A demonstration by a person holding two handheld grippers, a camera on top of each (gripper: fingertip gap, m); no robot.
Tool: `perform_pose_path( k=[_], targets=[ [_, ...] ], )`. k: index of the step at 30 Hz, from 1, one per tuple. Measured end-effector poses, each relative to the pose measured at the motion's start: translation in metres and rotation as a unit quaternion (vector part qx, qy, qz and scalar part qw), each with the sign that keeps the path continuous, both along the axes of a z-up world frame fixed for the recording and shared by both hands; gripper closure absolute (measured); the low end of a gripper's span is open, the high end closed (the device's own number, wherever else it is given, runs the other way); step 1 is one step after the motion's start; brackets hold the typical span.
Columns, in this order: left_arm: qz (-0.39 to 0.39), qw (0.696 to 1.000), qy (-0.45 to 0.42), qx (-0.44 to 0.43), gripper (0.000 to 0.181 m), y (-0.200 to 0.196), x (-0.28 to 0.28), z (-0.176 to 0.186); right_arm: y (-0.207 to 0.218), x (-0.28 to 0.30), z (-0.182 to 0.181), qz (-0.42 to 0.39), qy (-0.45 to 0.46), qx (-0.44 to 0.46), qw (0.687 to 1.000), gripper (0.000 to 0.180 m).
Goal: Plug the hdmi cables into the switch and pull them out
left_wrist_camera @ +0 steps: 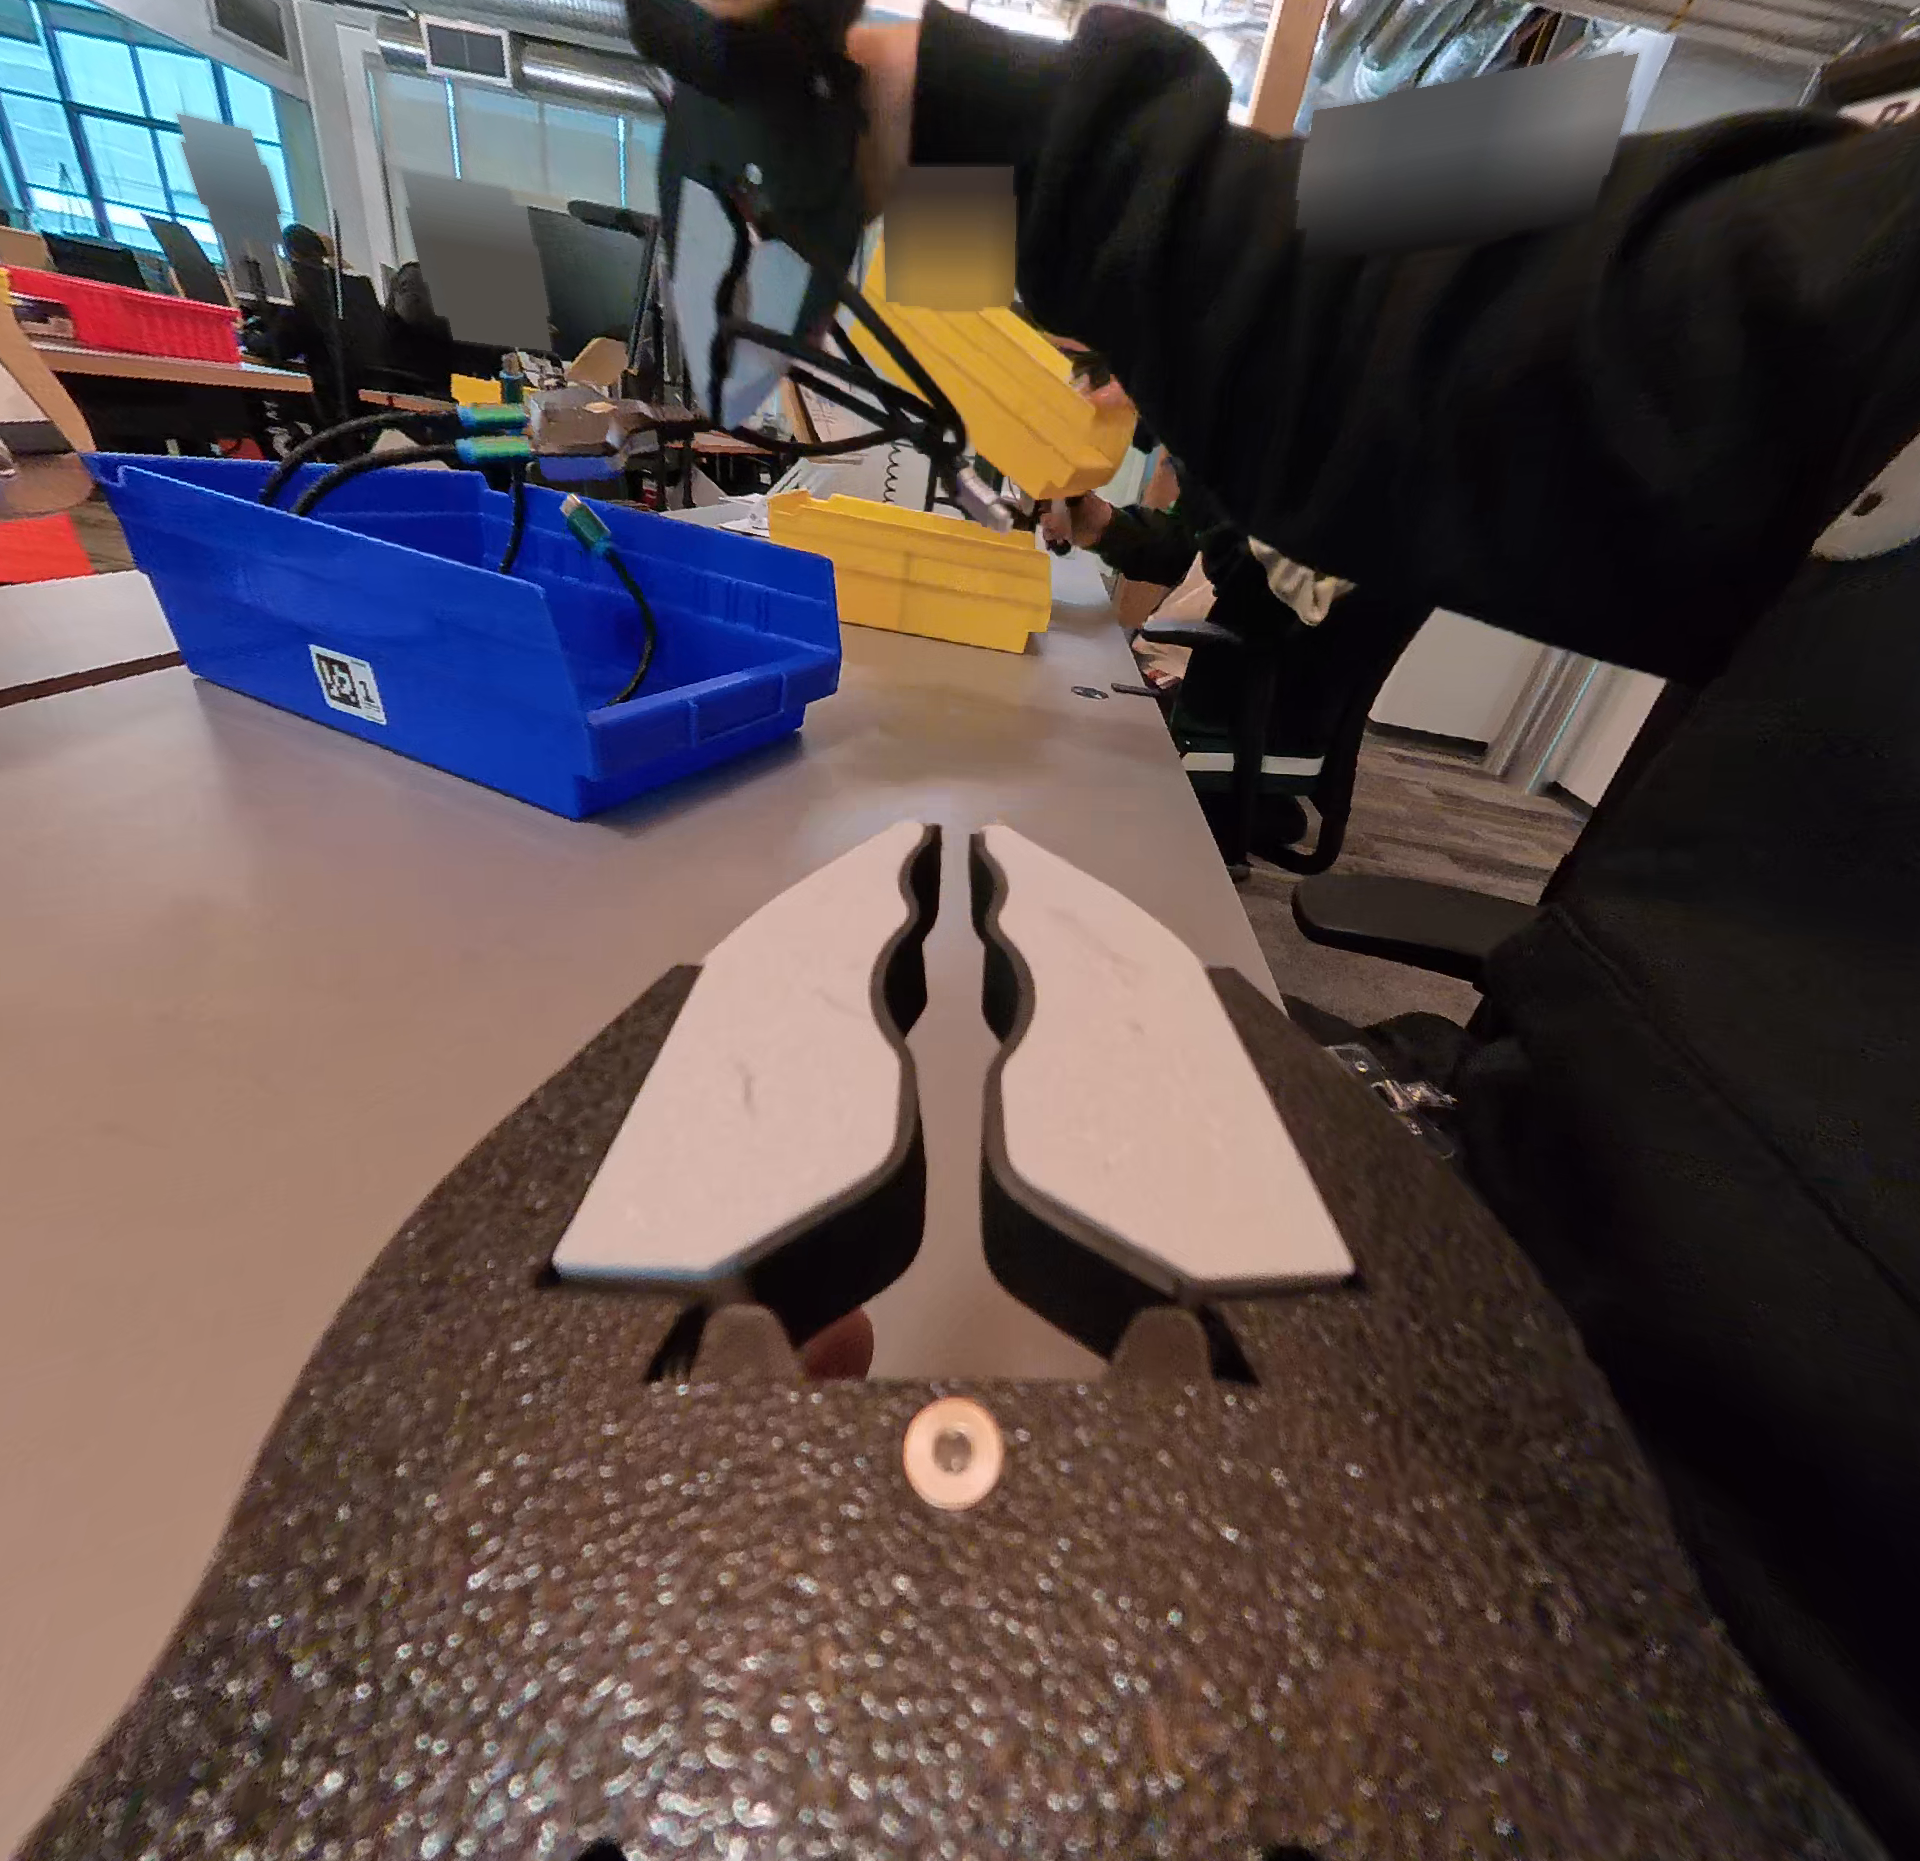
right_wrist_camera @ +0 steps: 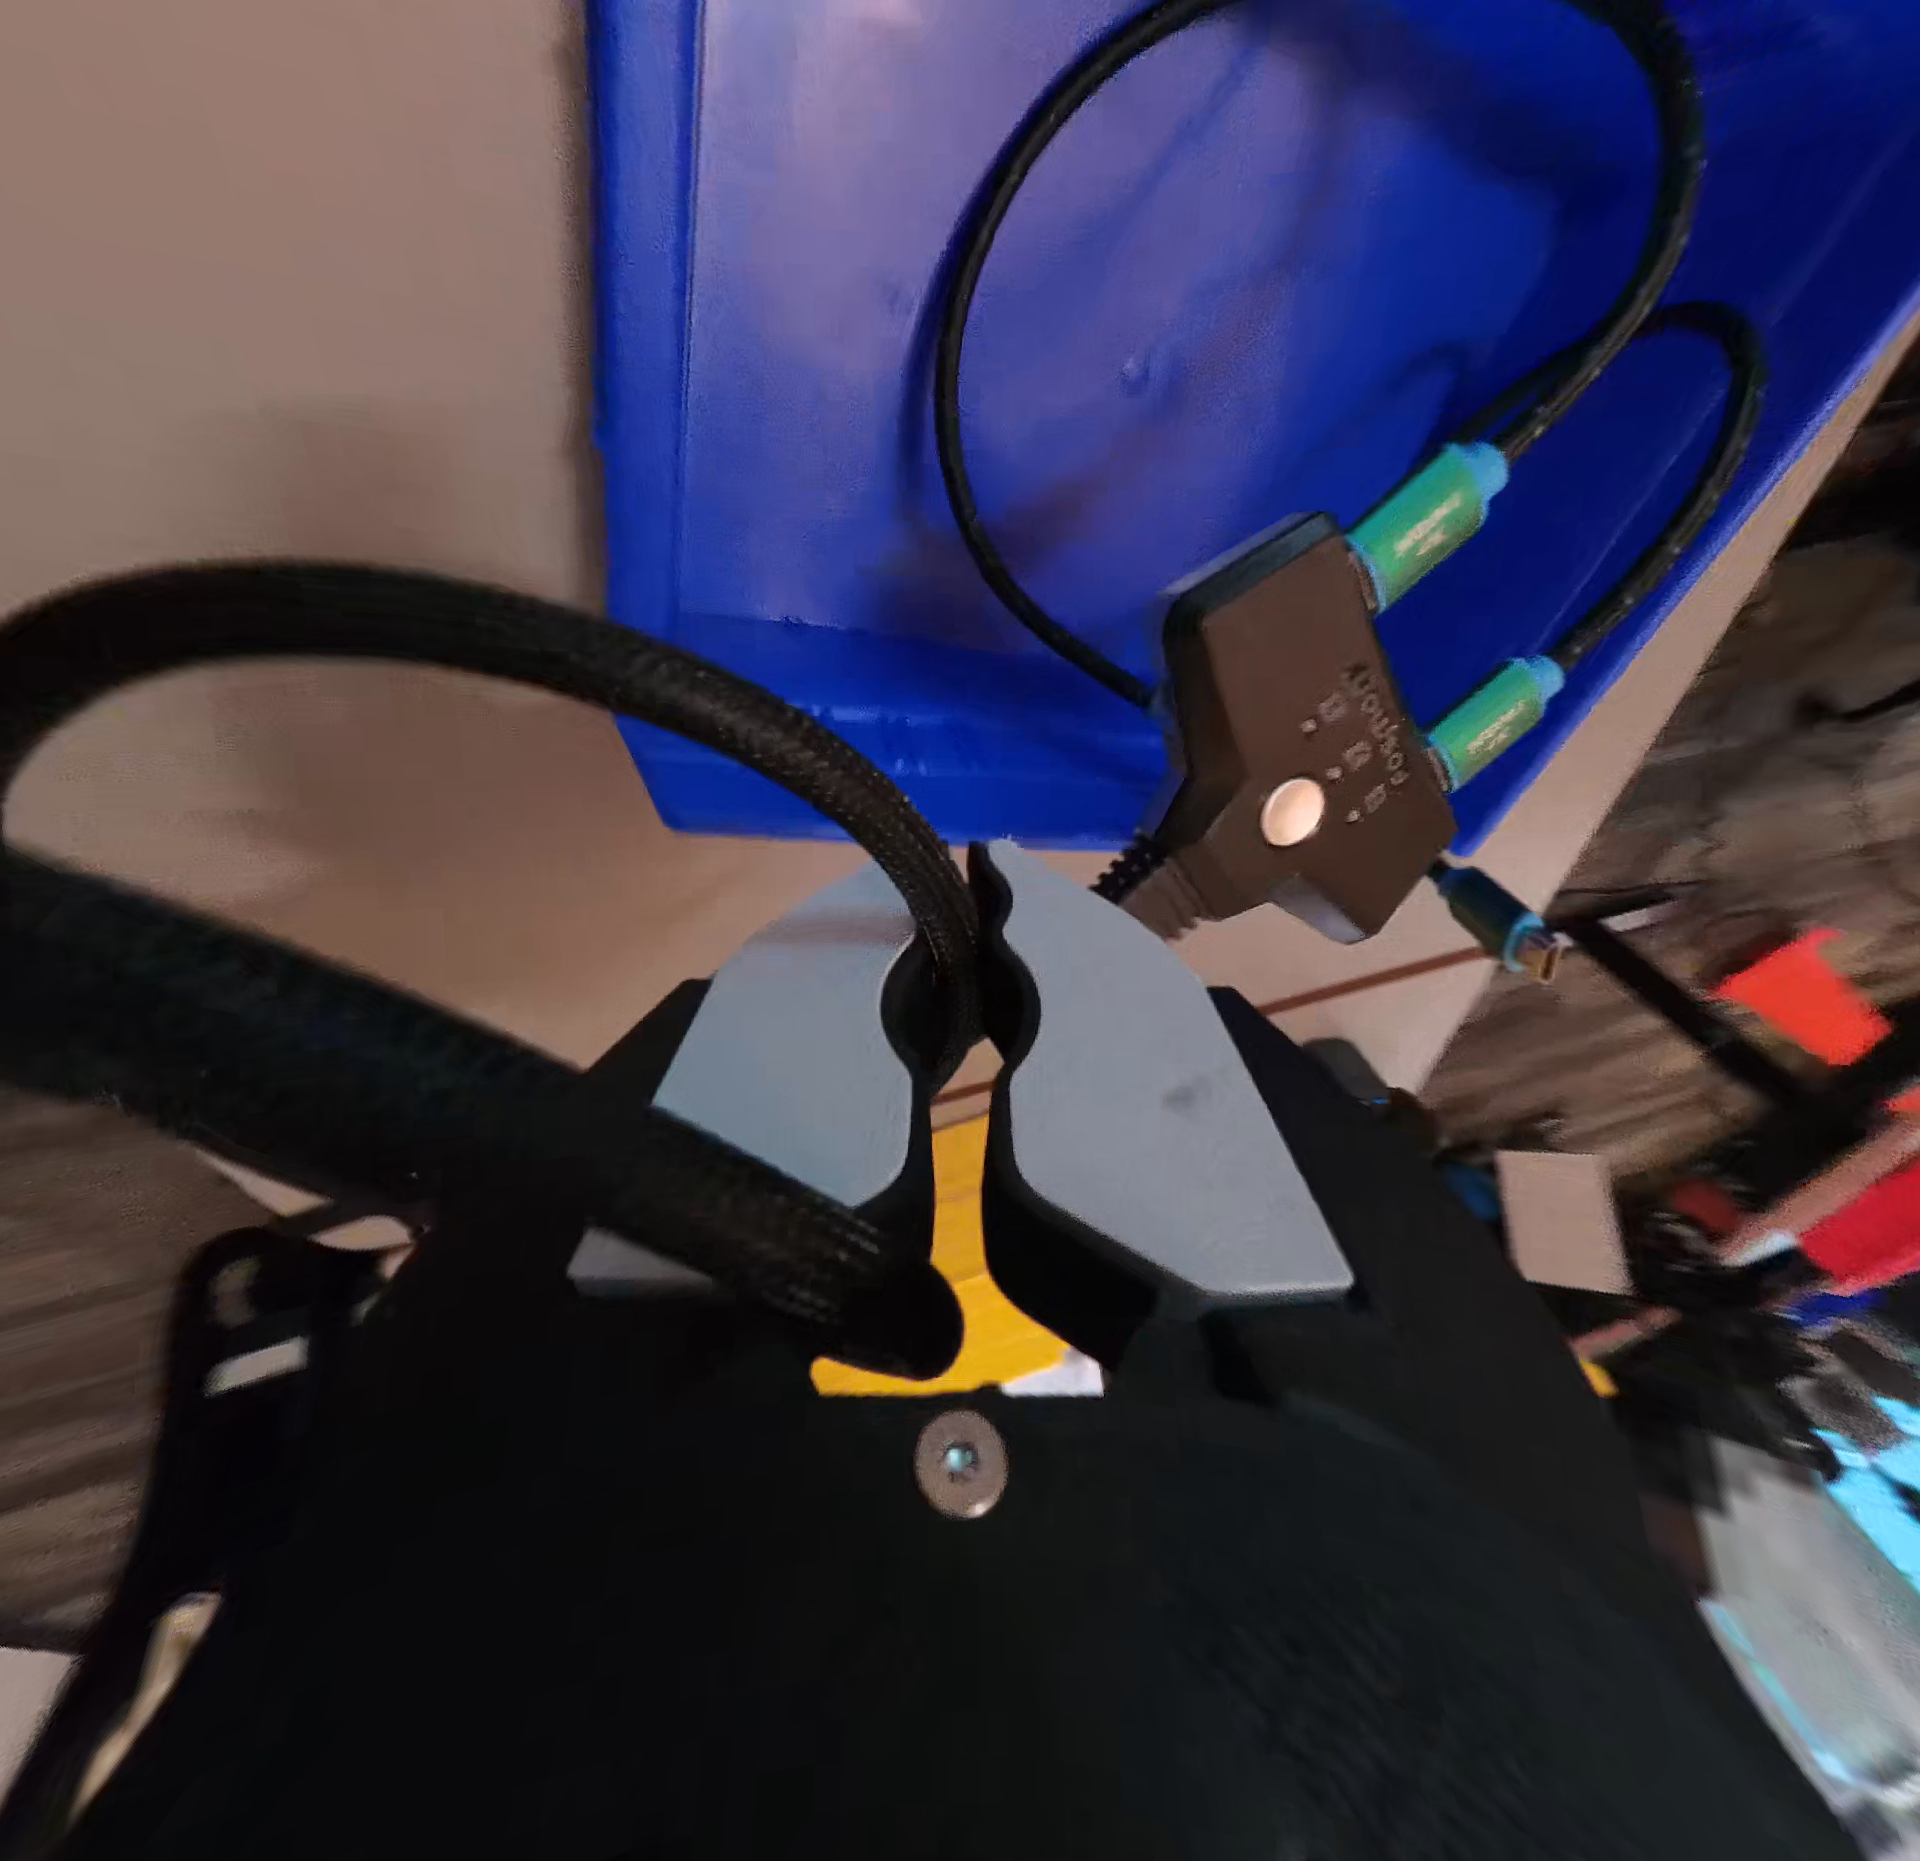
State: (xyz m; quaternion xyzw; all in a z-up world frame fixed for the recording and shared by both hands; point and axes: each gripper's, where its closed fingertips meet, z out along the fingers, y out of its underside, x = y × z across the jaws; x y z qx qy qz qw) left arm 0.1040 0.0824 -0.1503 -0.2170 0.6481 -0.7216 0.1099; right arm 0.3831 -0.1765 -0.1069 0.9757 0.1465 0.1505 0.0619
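In the right wrist view my right gripper (right_wrist_camera: pixel 982 861) is shut on a thick black braided cable (right_wrist_camera: pixel 727 699) that sits in the notch between the fingers and loops off to the left. Just ahead, a dark HDMI switch (right_wrist_camera: pixel 1299 731) hangs over the blue bin (right_wrist_camera: pixel 831 357) with two green-ended plugs (right_wrist_camera: pixel 1423 533) seated in its side. A loose plug (right_wrist_camera: pixel 1507 933) dangles beside it. In the left wrist view my left gripper (left_wrist_camera: pixel 956 835) is shut with nothing between its tips, low over the grey table (left_wrist_camera: pixel 312 980). The switch (left_wrist_camera: pixel 577 427) shows far off above the bin (left_wrist_camera: pixel 468 668).
Two yellow bins (left_wrist_camera: pixel 914 575) stand behind the blue bin. A person in black (left_wrist_camera: pixel 1455 357) leans over the table's right side. The table edge runs close on the right, with a chair (left_wrist_camera: pixel 1392 918) beyond it. A red bin (left_wrist_camera: pixel 125 320) sits far back left.
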Motion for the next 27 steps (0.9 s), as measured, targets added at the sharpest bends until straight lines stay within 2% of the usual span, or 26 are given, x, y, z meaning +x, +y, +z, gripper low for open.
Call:
perform_pose_path(
  k=[2,5,8,10,12,14,18,20,24,27],
  targets=[
    [-0.005,1.000,0.001,0.002,0.176,-0.001,-0.001,0.000,0.019,0.020,0.007,-0.060,-0.039,0.022,0.997,0.175],
    [-0.009,1.000,0.001,0.000,0.176,-0.002,-0.002,0.000,0.021,0.053,0.017,-0.135,-0.112,-0.011,0.984,0.176],
    [-0.012,1.000,0.001,-0.007,0.176,-0.001,-0.002,0.001,0.022,0.103,0.034,-0.202,-0.272,-0.017,0.941,0.176],
    [-0.014,1.000,0.001,-0.015,0.176,0.001,-0.003,0.003,0.031,0.121,0.030,-0.209,-0.326,0.002,0.922,0.174],
    [-0.015,1.000,-0.001,-0.025,0.176,0.003,-0.003,0.005,0.043,0.129,0.015,-0.228,-0.340,0.036,0.912,0.173],
    [-0.014,0.999,-0.004,-0.035,0.176,0.005,-0.004,0.007,0.057,0.129,-0.006,-0.232,-0.324,0.061,0.915,0.173],
    [-0.015,0.999,-0.007,-0.046,0.177,0.008,-0.005,0.009,0.062,0.125,-0.034,-0.223,-0.327,0.054,0.917,0.174],
    [-0.019,0.999,-0.003,-0.049,0.177,0.008,-0.005,0.009,0.059,0.125,-0.039,-0.220,-0.350,0.061,0.908,0.174],
    [-0.029,0.997,0.004,-0.067,0.177,0.007,-0.005,0.011,0.058,0.128,-0.035,-0.209,-0.404,0.128,0.881,0.170],
    [-0.026,0.997,0.001,-0.074,0.177,0.008,-0.006,0.013,0.056,0.115,-0.040,-0.195,-0.403,0.133,0.884,0.168]
  ],
)
